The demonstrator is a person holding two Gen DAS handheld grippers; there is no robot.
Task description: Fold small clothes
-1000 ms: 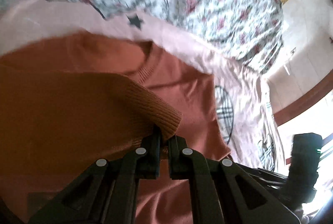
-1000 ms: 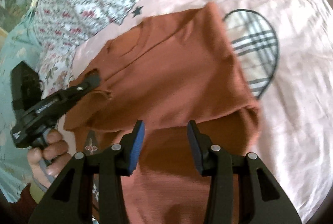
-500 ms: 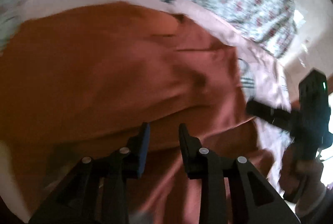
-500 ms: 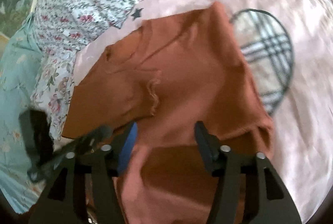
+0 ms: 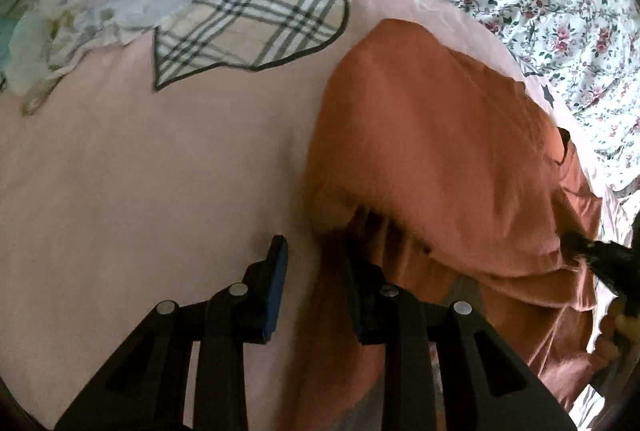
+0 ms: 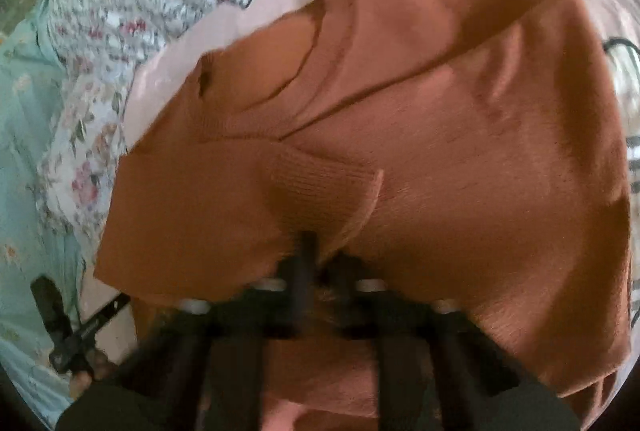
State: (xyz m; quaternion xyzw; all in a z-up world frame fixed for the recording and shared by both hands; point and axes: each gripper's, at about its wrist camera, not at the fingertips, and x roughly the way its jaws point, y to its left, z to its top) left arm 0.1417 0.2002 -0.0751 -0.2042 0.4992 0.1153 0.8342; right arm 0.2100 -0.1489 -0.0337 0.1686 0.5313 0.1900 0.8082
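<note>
Both grippers differ: right gripper (image 6: 316,263) fingers clamp the sweater (image 6: 400,159); left gripper (image 5: 316,267) fingers apart.

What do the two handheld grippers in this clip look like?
The left gripper is matte black plastic with triangular cut-outs in its finger frames, round silver rivets and blue pads inside. The right gripper shows the same black frame and silver rivets, though blurred.

Left gripper (image 5: 316,271), fingers (image 5: 276,271) parted, poised at the edge of a rust-orange sweater (image 5: 440,159) on a pink sheet (image 5: 140,191).
</note>
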